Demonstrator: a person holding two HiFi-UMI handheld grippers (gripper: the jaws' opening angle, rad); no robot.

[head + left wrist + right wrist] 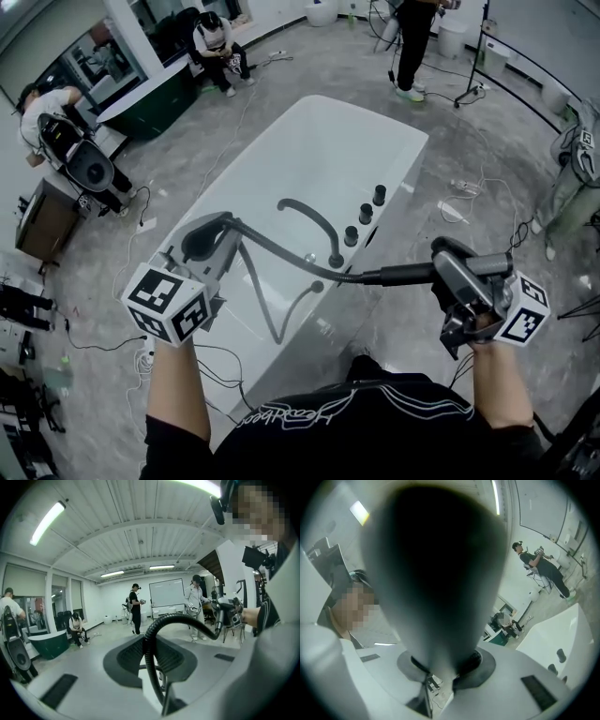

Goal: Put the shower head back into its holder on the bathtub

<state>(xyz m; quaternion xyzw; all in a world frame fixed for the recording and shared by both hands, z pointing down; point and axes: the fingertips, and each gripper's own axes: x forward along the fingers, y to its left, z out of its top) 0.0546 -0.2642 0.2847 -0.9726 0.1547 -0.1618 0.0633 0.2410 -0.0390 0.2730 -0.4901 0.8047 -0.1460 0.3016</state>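
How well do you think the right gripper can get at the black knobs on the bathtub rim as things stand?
Probably yes for reach: nothing stands between the right gripper and the knobs. Its jaws are shut on the shower head, though, so it could not grasp them.

The bathtub (pixel 309 155) is white; its spout (pixel 309 223), knobs (pixel 365 214), hose (pixel 281 251) and shower head (pixel 412 274) are black. The marker cubes (pixel 169 302) bear black-and-white squares. The floor (pixel 309 56) is mottled grey.

Grey floor (pixel 281 75) bears the white bathtub (pixel 375 117) (cables (pixel 242 108) trail around).
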